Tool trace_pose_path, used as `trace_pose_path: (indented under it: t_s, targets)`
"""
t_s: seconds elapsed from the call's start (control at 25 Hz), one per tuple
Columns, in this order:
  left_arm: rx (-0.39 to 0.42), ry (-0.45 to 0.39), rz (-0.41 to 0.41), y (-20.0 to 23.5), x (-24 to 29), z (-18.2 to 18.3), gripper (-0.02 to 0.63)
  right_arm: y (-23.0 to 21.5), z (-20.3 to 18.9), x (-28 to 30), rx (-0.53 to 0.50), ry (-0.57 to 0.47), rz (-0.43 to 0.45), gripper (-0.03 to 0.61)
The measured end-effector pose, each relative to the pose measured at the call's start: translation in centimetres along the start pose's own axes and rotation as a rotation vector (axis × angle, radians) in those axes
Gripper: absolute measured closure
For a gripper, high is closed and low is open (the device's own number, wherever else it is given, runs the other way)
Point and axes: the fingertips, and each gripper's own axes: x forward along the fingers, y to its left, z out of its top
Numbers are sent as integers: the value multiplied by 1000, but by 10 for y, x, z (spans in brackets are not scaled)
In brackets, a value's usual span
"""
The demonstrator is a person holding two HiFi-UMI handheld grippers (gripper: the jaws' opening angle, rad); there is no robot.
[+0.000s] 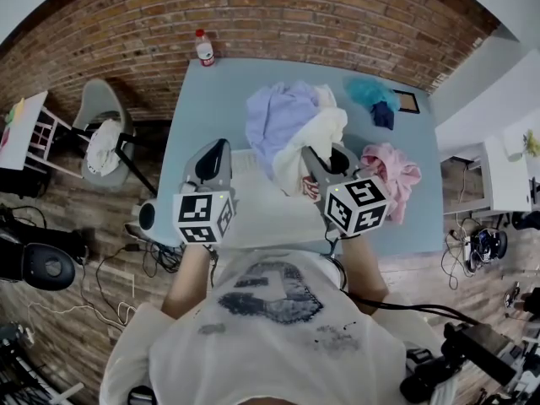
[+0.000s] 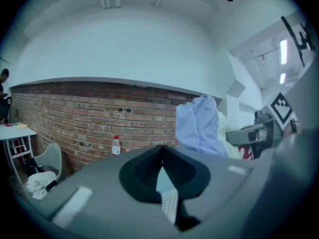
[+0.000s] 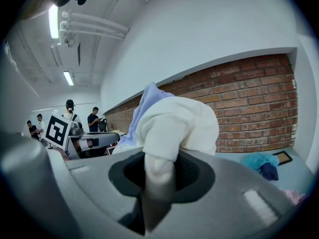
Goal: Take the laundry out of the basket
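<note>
My right gripper (image 1: 318, 165) (image 3: 158, 171) is shut on a cream garment (image 1: 319, 133) (image 3: 174, 126), held up over the table. A lavender garment (image 1: 278, 115) (image 3: 142, 108) (image 2: 197, 126) hangs up against the cream one. The white basket (image 1: 245, 171) sits at the table's front, between the two grippers. My left gripper (image 1: 218, 154) (image 2: 162, 163) is shut at the basket's left side, and a white perforated strip (image 2: 170, 205) shows just under its jaws. I cannot tell whether the jaws pinch that strip.
On the light blue table (image 1: 211, 99) lie a pink garment (image 1: 392, 171) at the right, teal (image 1: 369, 91) and navy (image 1: 384, 115) cloths and a small frame (image 1: 407, 101) at the far right. A bottle (image 1: 204, 47) stands at the far edge. A chair (image 1: 105, 129) with a cloth stands left of the table.
</note>
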Motion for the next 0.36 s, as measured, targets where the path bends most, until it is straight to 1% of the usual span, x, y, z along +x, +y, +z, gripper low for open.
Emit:
trace_pose_path:
  t_s: [0.36]
  targets:
    - [-14, 11, 0, -1, -2, -3, 621, 3, -1, -1, -11, 6, 11, 482]
